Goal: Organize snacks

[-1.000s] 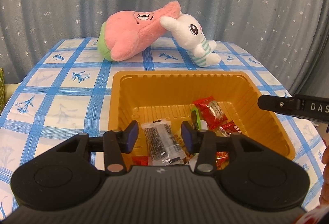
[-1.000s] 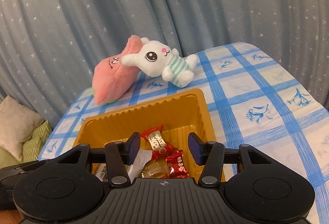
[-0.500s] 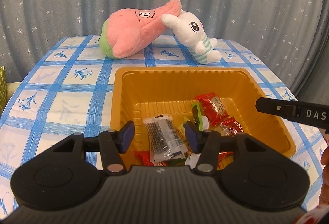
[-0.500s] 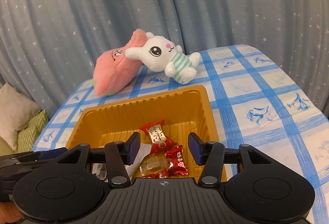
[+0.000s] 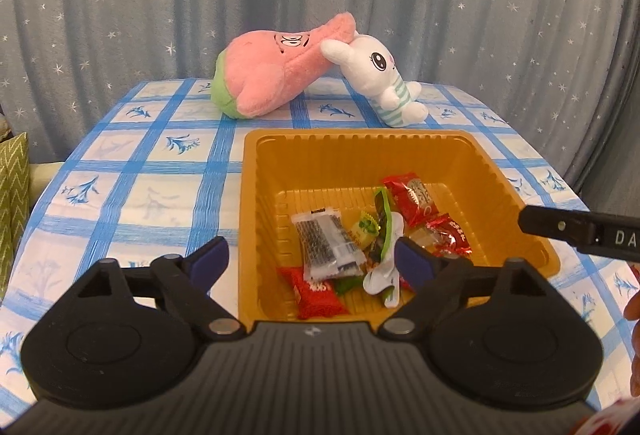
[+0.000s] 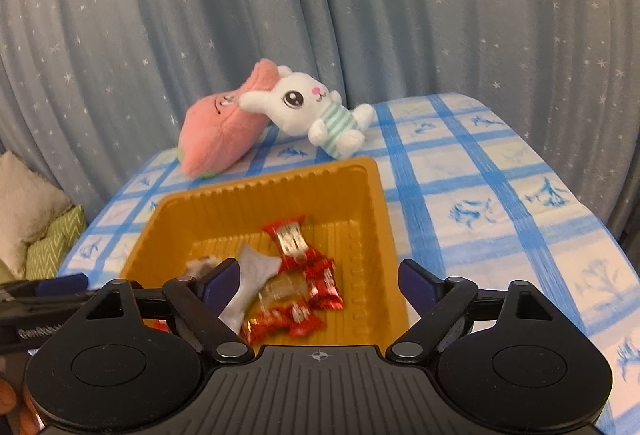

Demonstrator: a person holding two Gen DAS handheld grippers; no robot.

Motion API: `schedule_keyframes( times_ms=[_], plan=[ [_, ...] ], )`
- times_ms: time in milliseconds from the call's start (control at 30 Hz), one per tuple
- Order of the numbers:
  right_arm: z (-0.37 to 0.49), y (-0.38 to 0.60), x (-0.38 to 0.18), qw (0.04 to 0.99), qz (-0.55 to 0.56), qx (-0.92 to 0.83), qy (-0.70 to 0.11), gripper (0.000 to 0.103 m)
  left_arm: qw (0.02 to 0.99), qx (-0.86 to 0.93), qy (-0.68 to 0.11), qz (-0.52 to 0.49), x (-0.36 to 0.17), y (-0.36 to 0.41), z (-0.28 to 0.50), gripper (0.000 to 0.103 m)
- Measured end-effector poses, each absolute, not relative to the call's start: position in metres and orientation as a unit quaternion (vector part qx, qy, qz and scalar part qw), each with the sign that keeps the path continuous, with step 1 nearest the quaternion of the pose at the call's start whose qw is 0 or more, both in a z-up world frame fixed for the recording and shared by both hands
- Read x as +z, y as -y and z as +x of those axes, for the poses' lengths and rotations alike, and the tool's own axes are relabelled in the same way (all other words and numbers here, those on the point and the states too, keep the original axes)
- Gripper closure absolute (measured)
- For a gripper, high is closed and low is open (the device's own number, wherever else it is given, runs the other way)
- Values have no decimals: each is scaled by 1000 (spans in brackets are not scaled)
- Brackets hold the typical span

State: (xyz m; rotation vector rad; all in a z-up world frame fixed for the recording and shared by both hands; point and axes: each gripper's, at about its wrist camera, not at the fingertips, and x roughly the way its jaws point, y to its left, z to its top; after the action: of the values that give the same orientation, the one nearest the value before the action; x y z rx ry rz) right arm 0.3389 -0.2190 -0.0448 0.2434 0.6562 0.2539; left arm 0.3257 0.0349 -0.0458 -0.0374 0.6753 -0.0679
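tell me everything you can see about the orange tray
The orange tray is a squarish tub of what looks like thin glossy moulded plastic, with ribbed sloping walls, rounded corners and a flat rim. It sits upright on the blue-checked tablecloth, just in front of the two plush toys and apart from them. Wrapped snacks lie loose on its floor, bunched toward the near side: red sweets, a clear packet with dark filling, green and white wrappers. No fingers touch it.
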Motion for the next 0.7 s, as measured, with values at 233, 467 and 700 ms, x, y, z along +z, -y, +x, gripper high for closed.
schedule_keyframes(
  times_ms=[233, 467, 700],
  plan=[
    [316, 230, -40, 932, 127, 113, -320, 17, 947, -28, -317, -31, -36, -37, 300, 3],
    [289, 235, -39, 932, 114, 113, -324, 16, 949, -19, -311, -41, -29, -44, 262, 0],
    [253, 248, -44, 927, 116, 105, -341, 16, 951, -3, -307, -33, -26, -46, 218, 0]
  ],
)
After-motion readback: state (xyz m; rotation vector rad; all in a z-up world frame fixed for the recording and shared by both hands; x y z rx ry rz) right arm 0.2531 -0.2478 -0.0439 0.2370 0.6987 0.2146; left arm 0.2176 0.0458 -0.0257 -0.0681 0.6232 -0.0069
